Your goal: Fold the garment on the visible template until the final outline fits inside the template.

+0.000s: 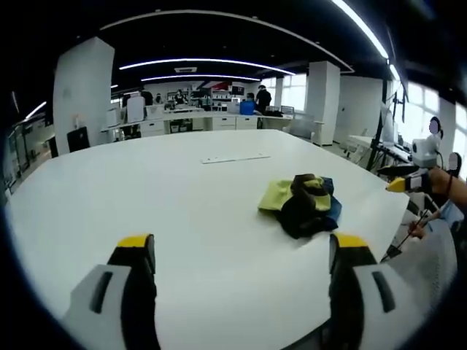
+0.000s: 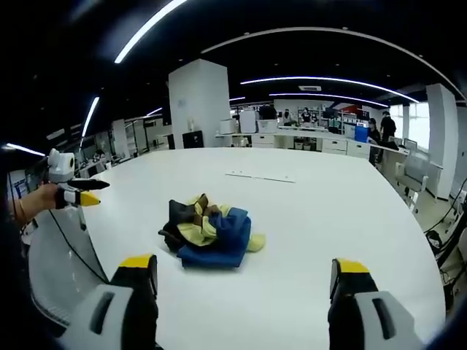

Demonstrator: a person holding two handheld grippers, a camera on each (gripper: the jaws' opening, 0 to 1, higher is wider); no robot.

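A crumpled garment (image 1: 303, 203) in yellow-green, black, blue and brown lies bunched on the white table (image 1: 146, 189). In the left gripper view it sits right of centre, ahead of my open left gripper (image 1: 243, 244), whose yellow-tipped jaws stand wide apart with nothing between them. The right gripper view has the garment (image 2: 208, 232) just ahead and left of my open right gripper (image 2: 244, 264), also empty. Each gripper hovers near the table's edge, apart from the cloth. A thin pale strip (image 1: 235, 157) marks the table beyond the garment; the same strip (image 2: 259, 176) lies farther back in the right gripper view.
A hand holds the other gripper (image 1: 405, 184) at the table's right edge, with a cable (image 1: 405, 237) hanging below. The left gripper (image 2: 80, 197) enters the right gripper view from the left. White pillars (image 2: 197, 102), desks and people stand far behind.
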